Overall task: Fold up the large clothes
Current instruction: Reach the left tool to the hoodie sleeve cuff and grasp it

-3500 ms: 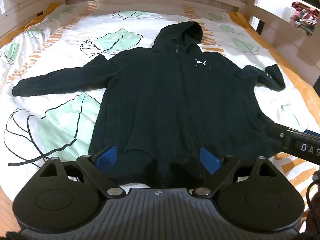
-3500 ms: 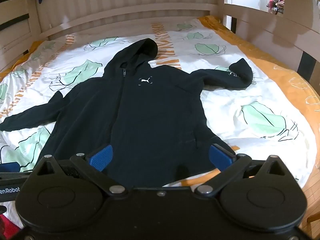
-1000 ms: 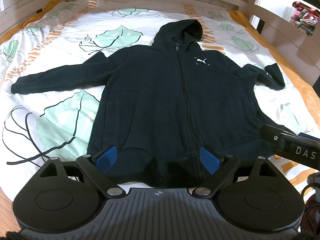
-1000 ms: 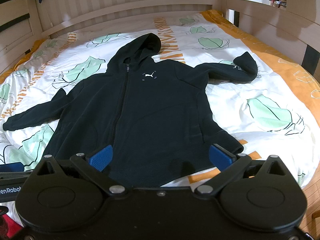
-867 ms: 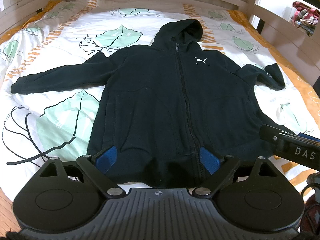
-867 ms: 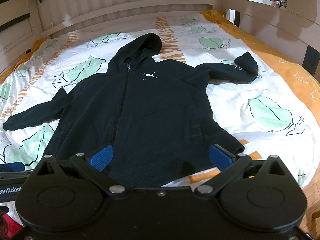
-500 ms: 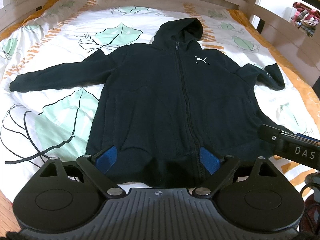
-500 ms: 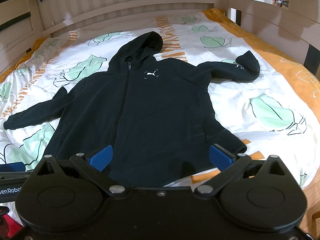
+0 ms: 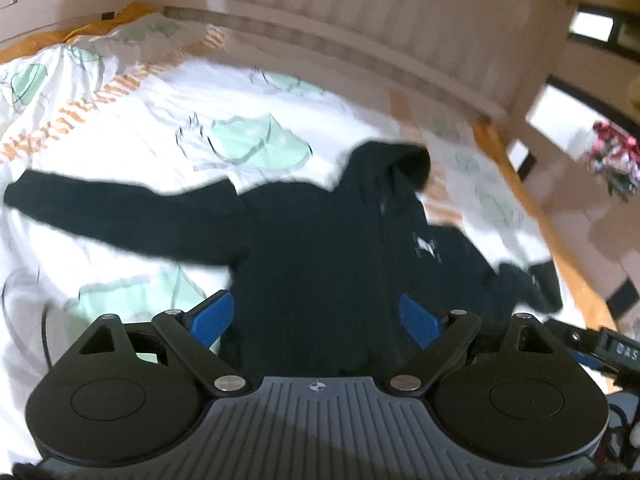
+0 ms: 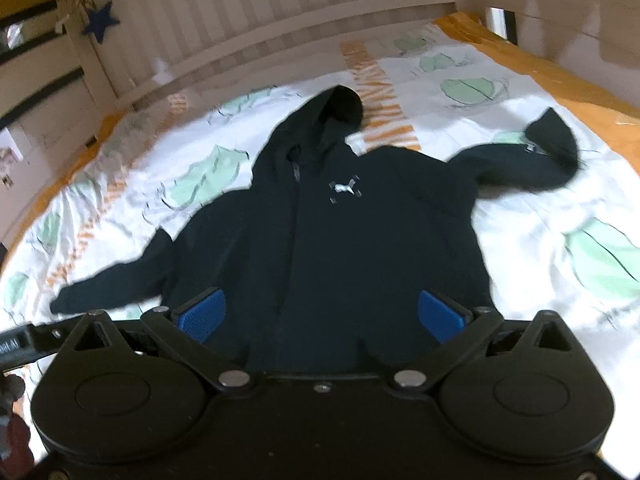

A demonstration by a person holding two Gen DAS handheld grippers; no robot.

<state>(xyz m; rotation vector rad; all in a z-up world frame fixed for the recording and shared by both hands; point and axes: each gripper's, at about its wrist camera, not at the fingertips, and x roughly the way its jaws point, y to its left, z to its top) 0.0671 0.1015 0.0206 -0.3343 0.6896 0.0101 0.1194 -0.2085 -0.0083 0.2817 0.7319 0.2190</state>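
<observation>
left wrist view: the black hoodie (image 9: pixel 320 264) lies flat and face up on the bed sheet (image 9: pixel 120 128), zip closed, hood (image 9: pixel 394 164) pointing toward the wooden headboard (image 9: pixel 360 36). it is probably spread this way so each part can be reached and folded in turn. its long sleeve (image 9: pixel 120 212) runs straight out over the sheet, an easy first piece to take. the left gripper (image 9: pixel 316 320) hangs above the hem with its blue pads (image 9: pixel 212 318) spread wide and nothing between them, likely ready to come down on cloth. a black bar of the other tool (image 9: pixel 600 346) shows at the right edge. compared with half a second earlier, this view has tilted and swung left, the picture is blurred, more of the headboard shows, and the sleeve sits higher in frame; the hoodie itself lies as it did.

right wrist view: the same hoodie fills the middle, with the white chest logo (image 10: pixel 343 189) up. the other sleeve (image 10: pixel 516 168) is bent, its cuff doubled back near the orange edge of the sheet, so it may need straightening before folding. the right gripper (image 10: pixel 324 314) also floats over the hem, fingers wide apart and empty. a blue star (image 10: pixel 100 22) hangs on the bed frame. against the earlier frame, this view has also tilted and closed in, with blur; no fold has begun.
</observation>
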